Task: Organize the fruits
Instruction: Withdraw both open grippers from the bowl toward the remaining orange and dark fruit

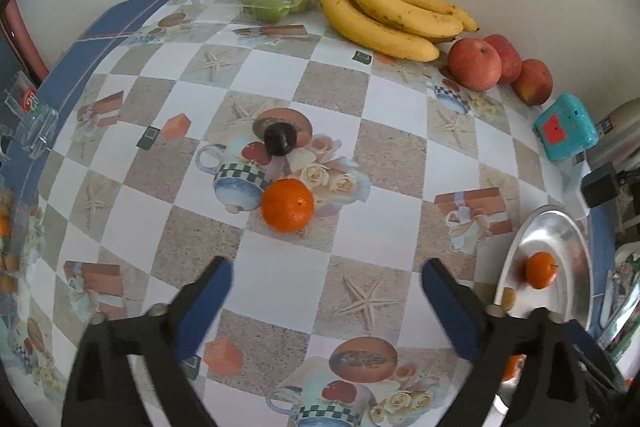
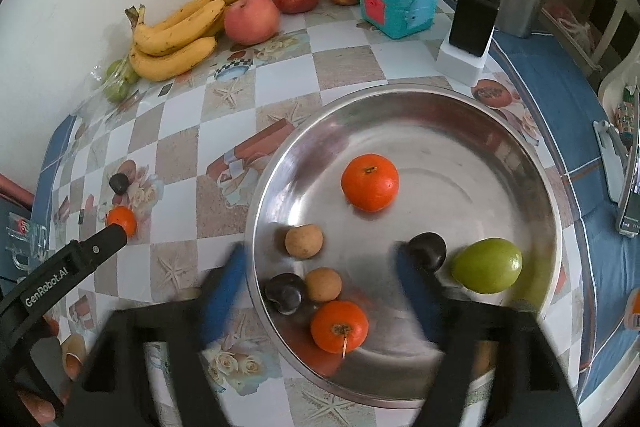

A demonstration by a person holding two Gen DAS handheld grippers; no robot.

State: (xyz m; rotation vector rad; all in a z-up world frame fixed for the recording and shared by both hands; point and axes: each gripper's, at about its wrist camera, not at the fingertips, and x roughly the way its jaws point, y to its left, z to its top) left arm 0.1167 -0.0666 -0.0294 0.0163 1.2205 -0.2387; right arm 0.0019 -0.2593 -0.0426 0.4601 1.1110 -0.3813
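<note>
1. Left wrist view: the left gripper (image 1: 326, 301) hangs over the patterned tablecloth (image 1: 384, 155) with its blue fingers spread wide and nothing between them.
2. One loose tangerine (image 1: 287, 205) lies on the cloth just beyond the open fingers, slightly left of their midline. A dark plum (image 1: 280, 139) sits farther out on the same line, a little apart from it.
3. Being round, the tangerine has no long axis to line up with; my read is that the next reach only needs to go forward and a touch left to straddle it.
4. Right wrist view: the right gripper (image 2: 320, 291) is also wide apart and empty, blurred, above the near part of the steel bowl (image 2: 532, 163).
5. The left hand is nearer the loose fruit; the right is over the bowl, well away from it.
6. Only the right view shows the bowl's contents: two tangerines, two plums, two small brown fruits (image 2: 304, 241) and a green fruit (image 2: 487, 265). The left view catches only a sliver of the bowl at far right.
7. Bananas (image 1: 384, 15) and apples (image 1: 474, 63) rest along the far wall in both views.
</note>
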